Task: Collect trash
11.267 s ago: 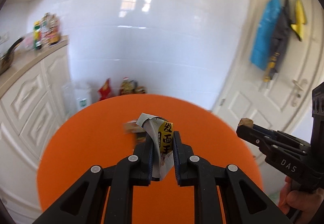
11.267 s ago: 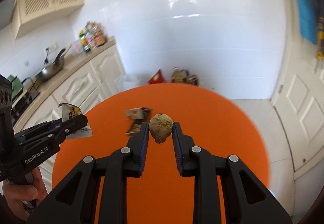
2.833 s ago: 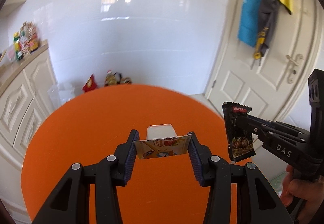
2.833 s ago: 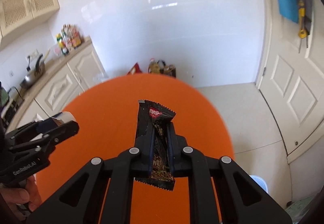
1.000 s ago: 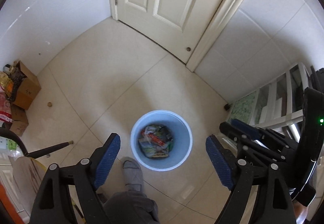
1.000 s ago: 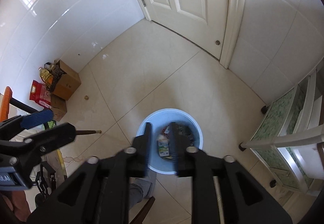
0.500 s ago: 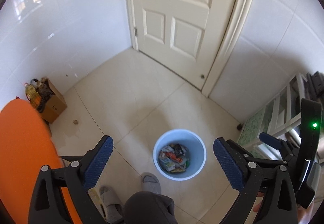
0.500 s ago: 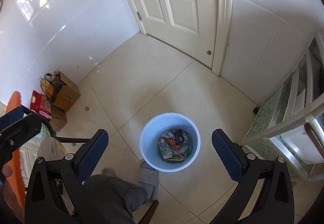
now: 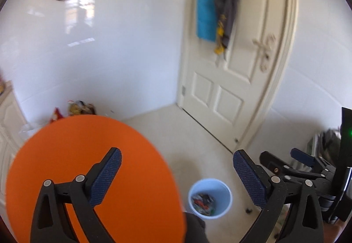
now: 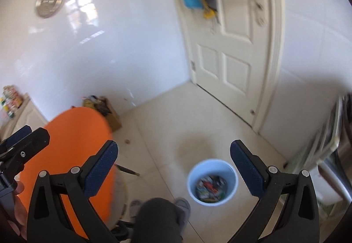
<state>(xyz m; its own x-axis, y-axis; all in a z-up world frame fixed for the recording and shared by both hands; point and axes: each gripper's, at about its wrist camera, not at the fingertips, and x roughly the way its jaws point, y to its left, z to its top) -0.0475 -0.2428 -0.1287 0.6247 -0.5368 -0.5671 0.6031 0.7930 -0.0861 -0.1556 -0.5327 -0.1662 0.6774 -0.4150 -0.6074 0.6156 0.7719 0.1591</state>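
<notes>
A light blue trash bin stands on the tiled floor and holds several wrappers; it also shows in the right wrist view. My left gripper is open and empty, held above the edge of the round orange table. My right gripper is open and empty, above the floor between the orange table and the bin. The right gripper also shows at the right of the left wrist view. No trash shows on the visible tabletop.
A white door with hanging bags stands behind the bin. A cardboard box with bottles sits by the white wall. My leg and foot are beside the bin. A shelf rack is at the right.
Both views have tilted up from the bin toward the wall and door. The orange table has come back into view at the left. Both grippers stay open and empty.
</notes>
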